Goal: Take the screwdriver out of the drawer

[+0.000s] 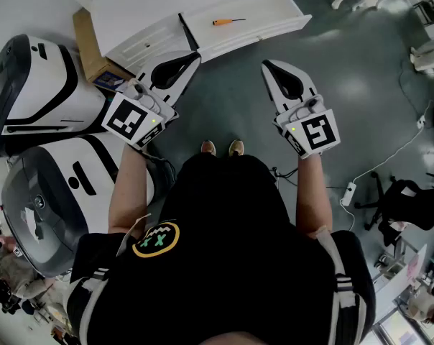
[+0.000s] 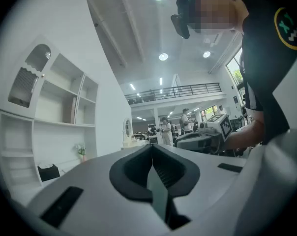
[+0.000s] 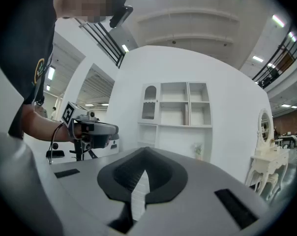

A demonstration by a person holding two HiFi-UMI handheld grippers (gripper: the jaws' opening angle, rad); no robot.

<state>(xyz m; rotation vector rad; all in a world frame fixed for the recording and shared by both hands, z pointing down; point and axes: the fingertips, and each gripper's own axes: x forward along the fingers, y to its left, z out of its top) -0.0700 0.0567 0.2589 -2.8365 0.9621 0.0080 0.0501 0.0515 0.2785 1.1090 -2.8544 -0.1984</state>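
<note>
An orange-handled screwdriver point(image 1: 228, 21) lies in the open white drawer point(image 1: 271, 9) at the top of the head view. Both grippers are held level in front of the person, short of the drawer and apart from it. My left gripper point(image 1: 194, 56) has its jaws pressed together with nothing between them, and its own view shows the same point(image 2: 152, 147). My right gripper point(image 1: 267, 65) is also shut and empty, with its tips point(image 3: 144, 152) facing a white shelf unit point(image 3: 180, 104). Each gripper view catches the other gripper at its side.
Two large white-and-black pod machines point(image 1: 41, 85) point(image 1: 55, 192) stand at the left, with a cardboard box point(image 1: 88, 42) behind them. A power strip and cable point(image 1: 348, 191) lie on the grey floor at the right, near a black office chair point(image 1: 404, 196).
</note>
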